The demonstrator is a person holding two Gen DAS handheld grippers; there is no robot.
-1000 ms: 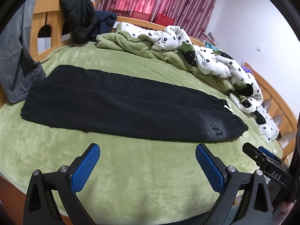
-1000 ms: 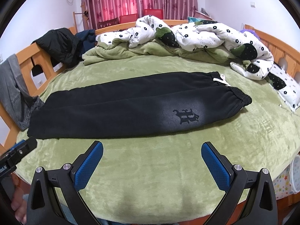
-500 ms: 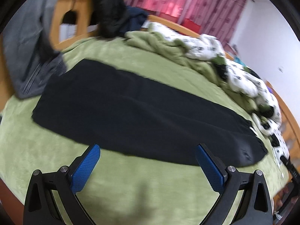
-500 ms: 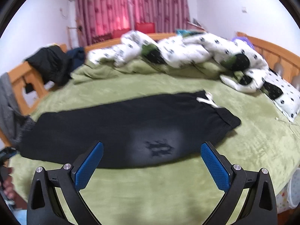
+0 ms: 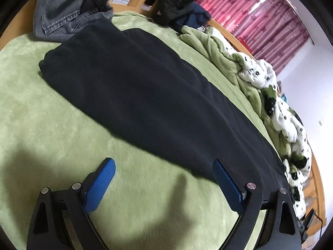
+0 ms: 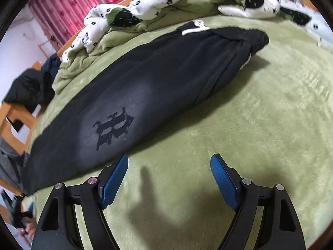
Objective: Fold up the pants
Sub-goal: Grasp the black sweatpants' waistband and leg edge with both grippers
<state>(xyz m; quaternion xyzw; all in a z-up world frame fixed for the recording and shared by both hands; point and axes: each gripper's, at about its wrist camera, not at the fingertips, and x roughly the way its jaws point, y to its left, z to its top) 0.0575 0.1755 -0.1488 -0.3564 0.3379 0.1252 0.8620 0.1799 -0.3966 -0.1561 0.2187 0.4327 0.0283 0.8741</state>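
Black pants [image 5: 149, 95] lie flat and lengthwise on the green bed cover, legs stacked one on the other. In the right wrist view the pants [image 6: 145, 83] show a black logo [image 6: 113, 128] and the elastic waistband with a white drawstring [image 6: 194, 28] at the far right. My left gripper [image 5: 163, 167] is open and empty, low over the cover at the near edge of the leg end. My right gripper [image 6: 168, 165] is open and empty, just in front of the near edge by the logo.
A rumpled green and white flowered quilt [image 5: 270, 95] lies behind the pants, also in the right wrist view [image 6: 166, 6]. Grey jeans [image 5: 68, 14] and a dark jacket [image 5: 174, 0] hang on the wooden bed frame [image 6: 12, 116]. Red curtains [image 5: 260, 16] at the back.
Both grippers have moved forward and down toward the pants, left toward the leg end, right toward the waist half. Both stay open.
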